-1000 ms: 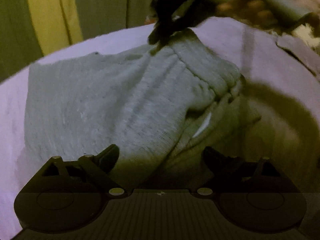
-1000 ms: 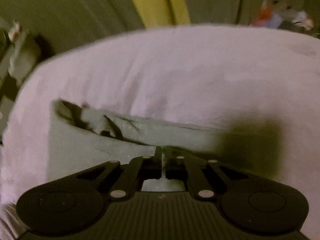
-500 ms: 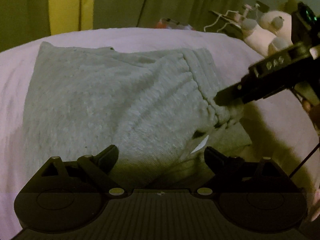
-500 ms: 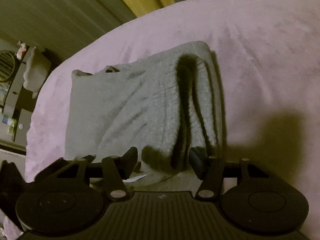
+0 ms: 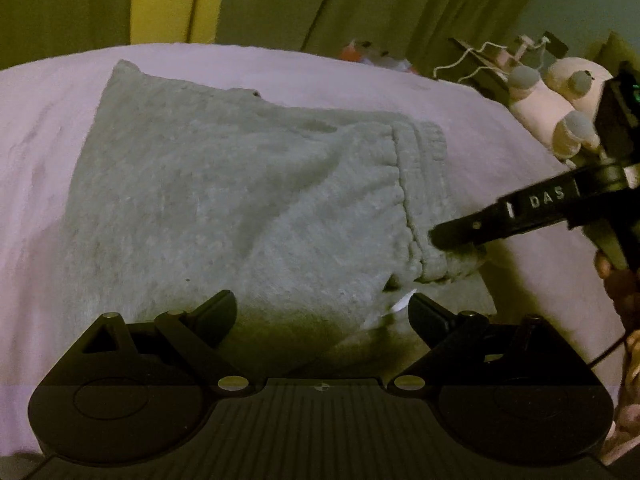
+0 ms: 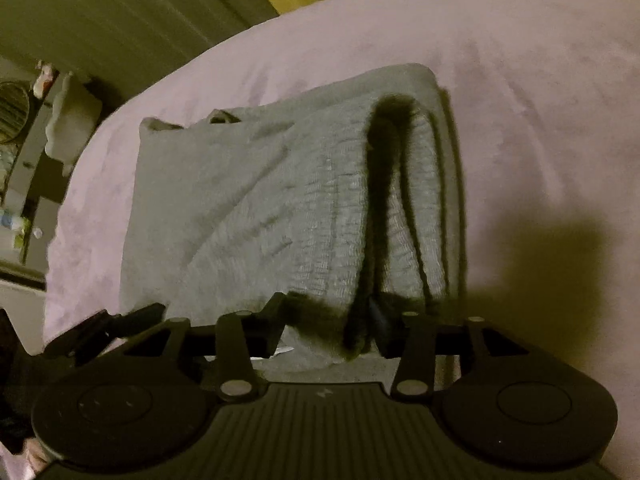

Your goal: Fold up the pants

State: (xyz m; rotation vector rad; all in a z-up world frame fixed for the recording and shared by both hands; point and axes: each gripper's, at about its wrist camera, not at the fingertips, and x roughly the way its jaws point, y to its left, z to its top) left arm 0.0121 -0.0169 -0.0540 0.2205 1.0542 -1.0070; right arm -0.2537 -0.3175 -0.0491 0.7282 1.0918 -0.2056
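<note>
Grey pants [image 5: 248,200], lilac bedcover [image 5: 500,152], black grippers

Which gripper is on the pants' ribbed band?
The right gripper: its jaws have just been closing on the folded ribbed band of the gray pants. The left gripper hangs wide open over the cloth, pinching nothing.

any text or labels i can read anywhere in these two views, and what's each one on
"DAS": white letters on the side of the right gripper finger, in the left wrist view.
White tag at the near edge of the grey pants: any print on it is too small to read.
Small items on the shelves beside the bed, in the right wrist view: too blurred to read.
Nothing else is legible.
</note>
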